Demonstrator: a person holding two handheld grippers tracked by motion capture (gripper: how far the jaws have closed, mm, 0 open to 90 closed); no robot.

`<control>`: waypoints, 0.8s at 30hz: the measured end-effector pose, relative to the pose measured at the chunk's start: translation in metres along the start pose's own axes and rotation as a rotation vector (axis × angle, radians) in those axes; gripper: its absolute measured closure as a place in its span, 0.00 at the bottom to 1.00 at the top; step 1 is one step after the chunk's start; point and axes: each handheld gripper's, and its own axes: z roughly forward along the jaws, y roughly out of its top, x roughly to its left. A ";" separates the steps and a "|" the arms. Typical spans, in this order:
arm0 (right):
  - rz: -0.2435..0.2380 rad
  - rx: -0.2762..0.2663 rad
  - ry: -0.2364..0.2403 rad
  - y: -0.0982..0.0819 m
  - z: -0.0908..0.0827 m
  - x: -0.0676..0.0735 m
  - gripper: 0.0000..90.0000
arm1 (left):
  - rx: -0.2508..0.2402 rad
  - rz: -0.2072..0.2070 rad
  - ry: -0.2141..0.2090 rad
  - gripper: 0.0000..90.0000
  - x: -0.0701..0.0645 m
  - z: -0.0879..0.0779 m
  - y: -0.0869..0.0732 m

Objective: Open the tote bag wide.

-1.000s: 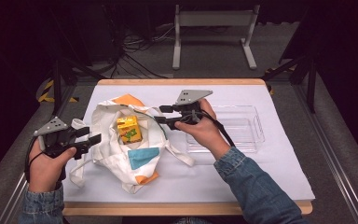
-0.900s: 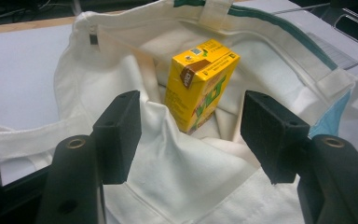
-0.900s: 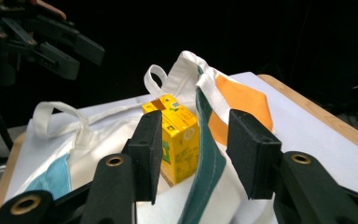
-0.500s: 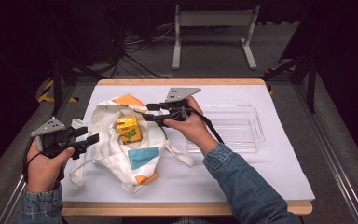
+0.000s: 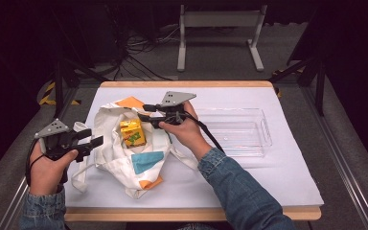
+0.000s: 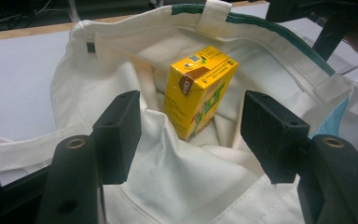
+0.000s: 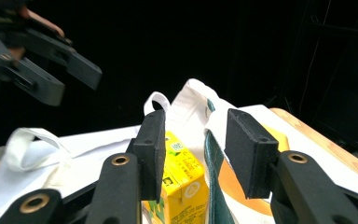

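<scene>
Cream canvas, soft and slumped, is what my left gripper (image 5: pixel 92 140) faces at the near-left edge of the tote bag (image 5: pixel 112 158). Its jaws stand apart with nothing pinched between them, though cloth bunches just under them. I judge I'm waiting there to steady the mouth. In the open bag stands the yellow juice carton (image 5: pixel 132 132), upright and slightly tilted, propped by folds. Past it, my right gripper (image 5: pixel 146 111) comes in over the bag's far rim, jaws half open and just now narrowing, empty, with the carton and the green-trimmed rim (image 7: pixel 213 182) below them. The clear tray (image 5: pixel 263 125) waits to the right.
</scene>
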 end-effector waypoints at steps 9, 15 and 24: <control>0.015 0.059 -0.043 -0.011 0.011 -0.004 0.86 | 0.000 0.005 0.006 0.44 0.001 -0.002 -0.001; 0.029 0.084 -0.111 -0.017 0.011 -0.008 0.95 | 0.000 0.005 0.007 0.44 0.000 -0.002 -0.001; 0.088 0.140 -0.209 -0.029 0.017 -0.015 0.95 | 0.003 0.010 0.006 0.44 -0.001 -0.001 -0.001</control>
